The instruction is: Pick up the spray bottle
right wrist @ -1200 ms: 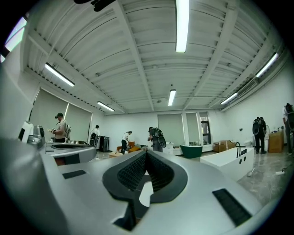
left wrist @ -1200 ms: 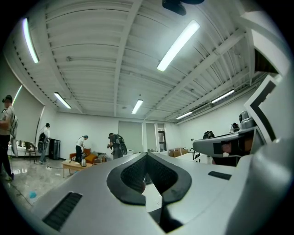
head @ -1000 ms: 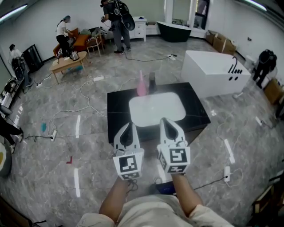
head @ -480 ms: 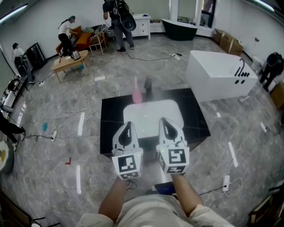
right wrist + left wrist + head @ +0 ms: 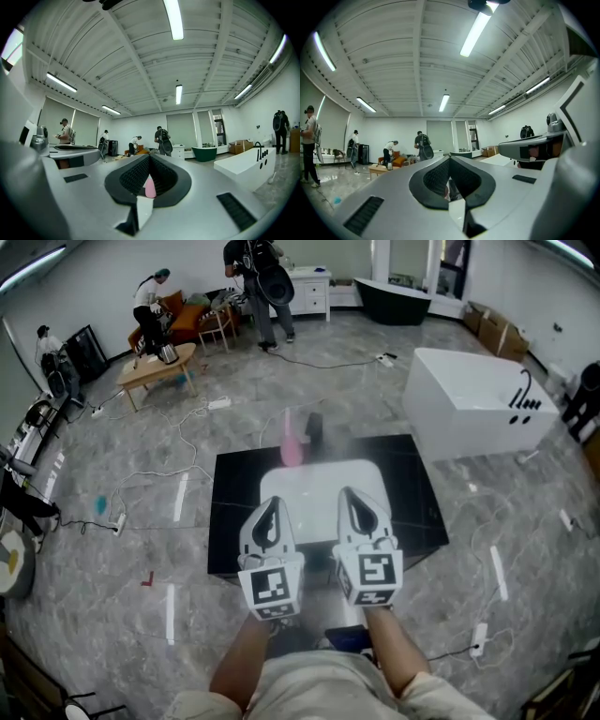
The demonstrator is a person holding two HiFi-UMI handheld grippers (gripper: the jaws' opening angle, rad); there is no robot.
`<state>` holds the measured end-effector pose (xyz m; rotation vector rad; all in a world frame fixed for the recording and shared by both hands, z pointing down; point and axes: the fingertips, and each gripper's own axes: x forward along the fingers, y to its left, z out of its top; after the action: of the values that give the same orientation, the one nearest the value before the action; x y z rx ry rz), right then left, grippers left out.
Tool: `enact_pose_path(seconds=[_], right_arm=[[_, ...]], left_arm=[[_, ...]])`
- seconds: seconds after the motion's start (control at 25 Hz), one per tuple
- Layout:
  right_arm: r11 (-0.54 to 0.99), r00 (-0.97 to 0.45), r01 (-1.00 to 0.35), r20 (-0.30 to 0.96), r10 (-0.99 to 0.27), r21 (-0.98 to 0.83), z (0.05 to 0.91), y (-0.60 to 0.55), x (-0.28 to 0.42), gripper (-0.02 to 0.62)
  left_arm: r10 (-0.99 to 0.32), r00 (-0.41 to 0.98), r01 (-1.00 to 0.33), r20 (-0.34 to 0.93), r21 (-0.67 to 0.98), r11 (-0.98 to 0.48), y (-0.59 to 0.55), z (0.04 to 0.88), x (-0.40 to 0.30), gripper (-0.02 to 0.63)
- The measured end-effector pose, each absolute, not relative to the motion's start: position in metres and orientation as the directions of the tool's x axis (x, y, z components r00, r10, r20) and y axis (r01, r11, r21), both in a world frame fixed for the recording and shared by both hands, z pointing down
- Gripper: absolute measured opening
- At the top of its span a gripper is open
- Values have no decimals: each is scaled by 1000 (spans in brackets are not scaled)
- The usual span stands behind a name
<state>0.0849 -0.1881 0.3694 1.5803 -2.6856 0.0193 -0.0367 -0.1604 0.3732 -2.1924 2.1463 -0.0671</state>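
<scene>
The pink spray bottle [image 5: 292, 442] stands upright at the far edge of a black table [image 5: 230, 521], just behind a white basin [image 5: 319, 498]. A dark upright thing [image 5: 315, 427] stands right beside it. My left gripper [image 5: 270, 509] and right gripper [image 5: 355, 497] are held side by side over the table's near edge, well short of the bottle. Both are shut with nothing between the jaws. In the right gripper view the bottle [image 5: 150, 186] shows small and far through the gap behind the shut gripper [image 5: 149, 156]. In the left gripper view the gripper [image 5: 449, 157] is shut too.
A white bathtub [image 5: 478, 413] stands to the right of the table, and cables [image 5: 187, 442] trail over the grey floor. Far back are a wooden table [image 5: 155, 371], several people [image 5: 258, 282] and a dark tub [image 5: 403, 307].
The black table, basin and bottle have drawn nearer and lower in the head view. Both grippers stay shut, side by side, and now reach over the table's near edge.
</scene>
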Motion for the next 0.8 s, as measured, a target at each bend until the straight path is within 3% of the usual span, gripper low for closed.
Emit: enact_pose_path(seconds=[0.8], right_arm=[[434,-432,-899,39,-901,63,374,-315,21,5]], left_arm=[[-994,108,-993,-25,-39,-107,-303,383,-90,2]])
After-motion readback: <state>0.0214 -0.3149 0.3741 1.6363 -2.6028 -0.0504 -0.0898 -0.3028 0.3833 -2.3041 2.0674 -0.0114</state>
